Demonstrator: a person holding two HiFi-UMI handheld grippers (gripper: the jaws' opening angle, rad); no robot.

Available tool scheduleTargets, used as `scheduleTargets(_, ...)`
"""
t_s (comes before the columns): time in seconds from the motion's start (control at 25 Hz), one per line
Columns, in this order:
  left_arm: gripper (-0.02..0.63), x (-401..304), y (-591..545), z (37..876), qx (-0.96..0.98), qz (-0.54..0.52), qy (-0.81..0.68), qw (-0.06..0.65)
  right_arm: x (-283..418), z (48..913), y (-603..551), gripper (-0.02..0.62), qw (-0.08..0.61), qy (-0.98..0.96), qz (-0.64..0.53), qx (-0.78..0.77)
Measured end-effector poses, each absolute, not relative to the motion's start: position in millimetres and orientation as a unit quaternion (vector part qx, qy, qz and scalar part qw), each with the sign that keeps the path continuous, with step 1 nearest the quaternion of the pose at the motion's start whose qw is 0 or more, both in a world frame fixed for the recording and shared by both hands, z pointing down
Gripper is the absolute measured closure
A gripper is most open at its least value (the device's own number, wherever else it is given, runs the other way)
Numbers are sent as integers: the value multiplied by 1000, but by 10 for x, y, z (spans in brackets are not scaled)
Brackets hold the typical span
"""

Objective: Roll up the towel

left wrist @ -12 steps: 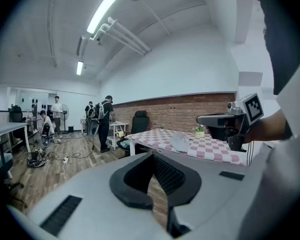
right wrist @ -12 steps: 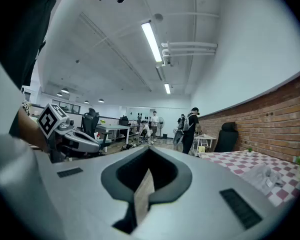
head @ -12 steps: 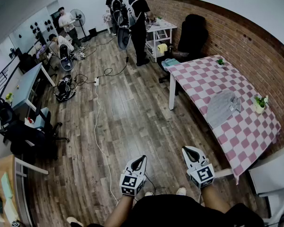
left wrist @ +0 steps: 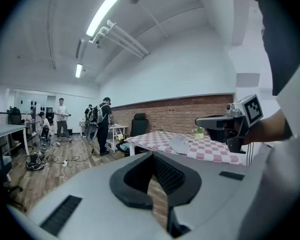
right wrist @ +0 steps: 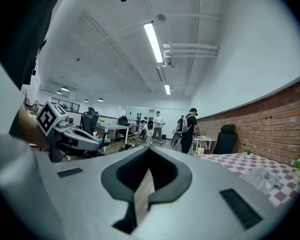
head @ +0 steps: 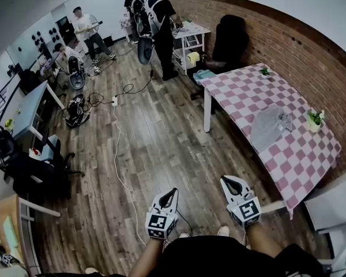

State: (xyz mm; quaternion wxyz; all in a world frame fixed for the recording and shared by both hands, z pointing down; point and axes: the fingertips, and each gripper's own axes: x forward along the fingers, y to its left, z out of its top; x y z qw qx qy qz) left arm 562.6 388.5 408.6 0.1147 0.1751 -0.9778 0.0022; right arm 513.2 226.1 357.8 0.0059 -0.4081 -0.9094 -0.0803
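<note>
Tongs are seen pressed together on both sides with nothing between them: the left tongs (left wrist: pixel 151 158) and the right tongs (right wrist: pixel 149 160) each show dark pads met in a seam. This is given only by the gripper views; in the head view just grey shells and marker cubes are made out above the plank floor (head: pixel 155 143). Further off, the grey crumpled towel (head: pixel 269 127) is laid on the pink-and-white checked table (head: pixel 300 160), well apart from both tongs. People (head: pixel 160 16) are seen beyond, too small for detail.
</note>
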Motion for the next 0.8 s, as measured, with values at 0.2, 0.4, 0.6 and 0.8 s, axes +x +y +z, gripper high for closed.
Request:
scheduleTargets(0.2,609,5664,4050,4061,178,6,-978,111,5170,3617,2389,598,-8,-911,-85,-403)
scheduleTargets(0.4,609,5679,4241,4012,188,8,-977,101,5212,3577,2571,597,-10,-919,-73,-388)
scheduleTargets(0.6,609,5557,4319,3926,194,21,-977,88,5110,3665,2619,597,-14,-924,-76,-376)
scheduleTargets(0.8,459,5493,4423,3905,194,11,-978,74,5097,3623,2733,383,-11,-931,-59,-360)
